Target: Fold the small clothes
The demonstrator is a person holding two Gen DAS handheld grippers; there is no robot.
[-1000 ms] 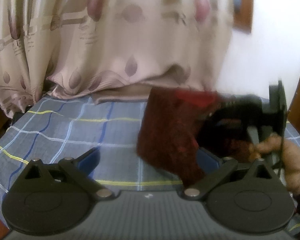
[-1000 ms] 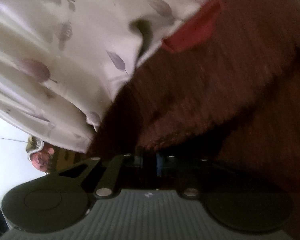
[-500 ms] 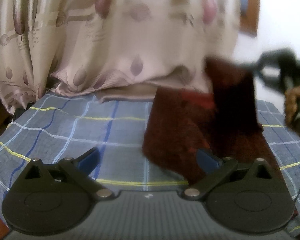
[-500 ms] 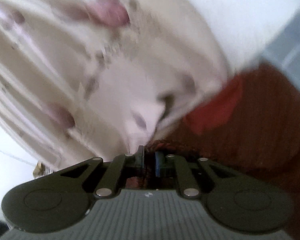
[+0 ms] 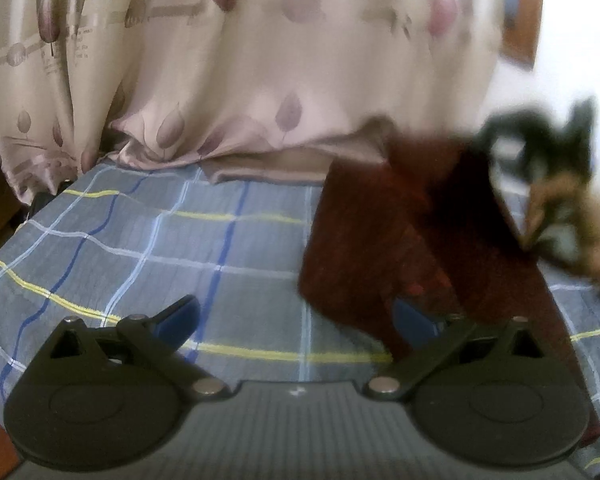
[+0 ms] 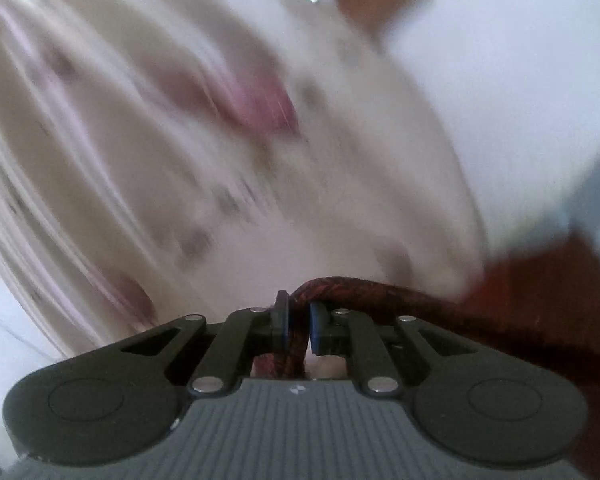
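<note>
Since a sec ago our right gripper (image 6: 298,322) swung up & right, jaws pinching the maroon cloth (image 5: 384,240), half-lifted off the plaid bench (image 5: 140,248). Left gripper (image 5: 296,320) jaws wide, near cloth edge.
</note>
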